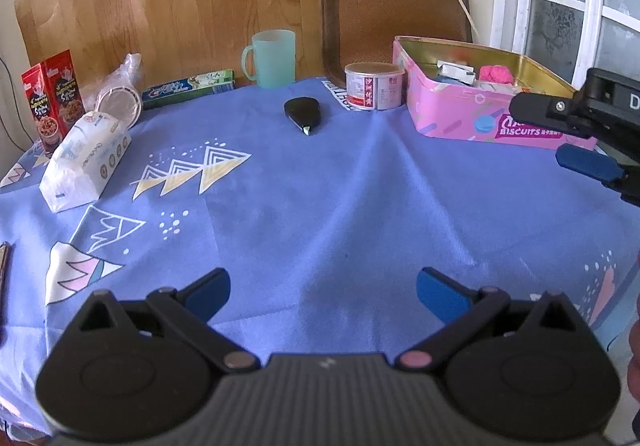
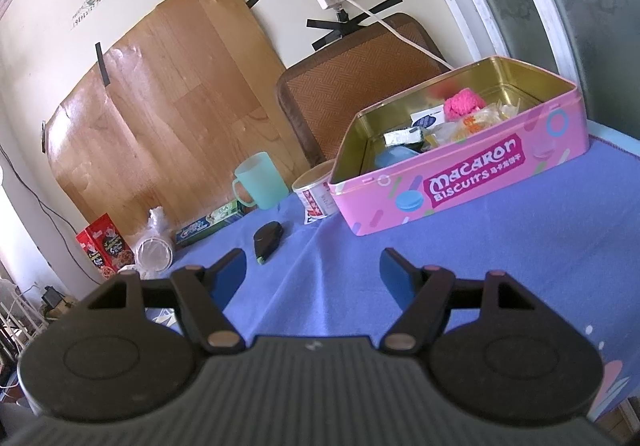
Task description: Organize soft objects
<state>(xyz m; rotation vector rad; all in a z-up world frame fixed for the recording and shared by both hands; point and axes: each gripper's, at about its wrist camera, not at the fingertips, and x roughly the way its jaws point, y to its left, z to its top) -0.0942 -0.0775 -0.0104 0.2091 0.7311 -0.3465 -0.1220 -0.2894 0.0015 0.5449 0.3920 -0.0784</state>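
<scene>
A pink biscuit tin stands open at the back right of the blue tablecloth; it also shows in the right wrist view. Inside lie a pink knitted ball, packets and small soft items. A white tissue pack lies at the left. My left gripper is open and empty above the cloth's front. My right gripper is open and empty, in front of the tin; it shows at the right edge of the left wrist view.
A black pouch-like object lies mid-back. A round tin can, green mug, toothpaste box, plastic-wrapped cups and red snack box line the back edge. A brown chair back stands behind.
</scene>
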